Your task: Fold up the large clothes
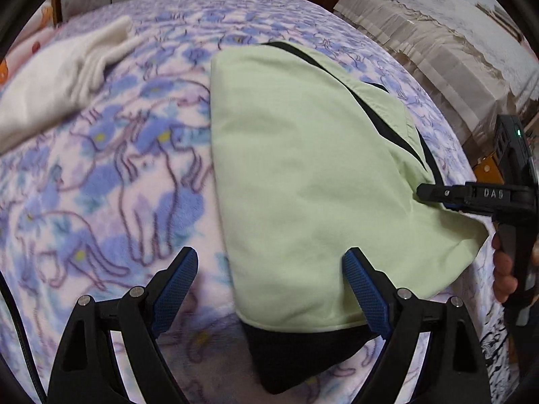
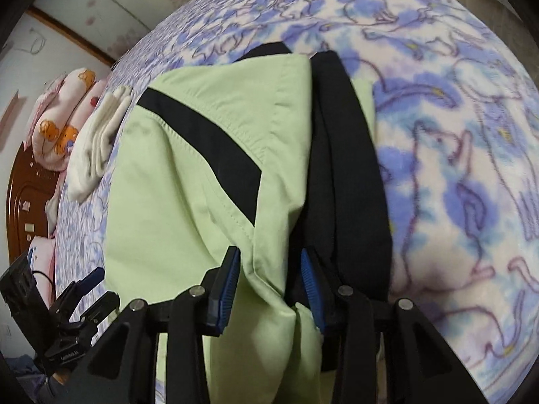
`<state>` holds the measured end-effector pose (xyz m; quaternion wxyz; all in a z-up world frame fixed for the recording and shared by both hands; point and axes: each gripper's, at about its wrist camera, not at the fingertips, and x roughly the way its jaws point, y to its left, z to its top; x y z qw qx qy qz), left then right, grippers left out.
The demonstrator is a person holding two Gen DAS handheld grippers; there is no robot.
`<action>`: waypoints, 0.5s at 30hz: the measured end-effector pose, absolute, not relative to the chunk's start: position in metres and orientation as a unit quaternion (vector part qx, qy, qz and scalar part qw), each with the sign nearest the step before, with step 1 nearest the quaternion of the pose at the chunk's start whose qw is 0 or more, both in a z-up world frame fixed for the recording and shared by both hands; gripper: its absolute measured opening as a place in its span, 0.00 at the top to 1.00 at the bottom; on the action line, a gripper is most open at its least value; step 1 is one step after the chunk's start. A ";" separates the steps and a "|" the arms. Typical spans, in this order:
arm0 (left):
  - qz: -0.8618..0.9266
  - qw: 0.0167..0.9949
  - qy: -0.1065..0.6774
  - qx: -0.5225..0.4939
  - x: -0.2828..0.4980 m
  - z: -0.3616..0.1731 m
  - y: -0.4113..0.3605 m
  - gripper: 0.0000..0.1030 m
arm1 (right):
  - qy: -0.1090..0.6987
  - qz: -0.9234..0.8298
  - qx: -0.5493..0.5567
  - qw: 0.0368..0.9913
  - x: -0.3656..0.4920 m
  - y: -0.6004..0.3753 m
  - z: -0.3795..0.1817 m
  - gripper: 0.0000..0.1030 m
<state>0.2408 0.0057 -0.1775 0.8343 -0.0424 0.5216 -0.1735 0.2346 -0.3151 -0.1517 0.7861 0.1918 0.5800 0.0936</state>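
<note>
The left tongs are spread wide and nothing is gripped by them; the near edge of the green and black jacket is seen between their blue pads. The right tongs are half spread, and a fold of the jacket is seen between their pads, though it cannot be told if it is pinched. The jacket is laid folded on the flowery blanket just ahead. Farther off, to the left, a white cloth is seen.
</note>
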 end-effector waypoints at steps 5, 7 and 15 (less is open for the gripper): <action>-0.183 0.836 0.516 -0.037 0.237 -0.176 -0.004 0.18 | 0.559 0.135 0.189 0.796 0.218 -0.316 -0.142 0.96; -0.192 0.840 0.506 -0.031 0.232 -0.170 -0.008 0.25 | 0.528 0.144 0.202 0.812 0.205 -0.323 -0.125 0.96; -0.200 0.861 0.466 0.048 0.203 -0.176 -0.043 0.25 | 0.507 0.091 0.207 0.832 0.177 -0.355 -0.141 0.97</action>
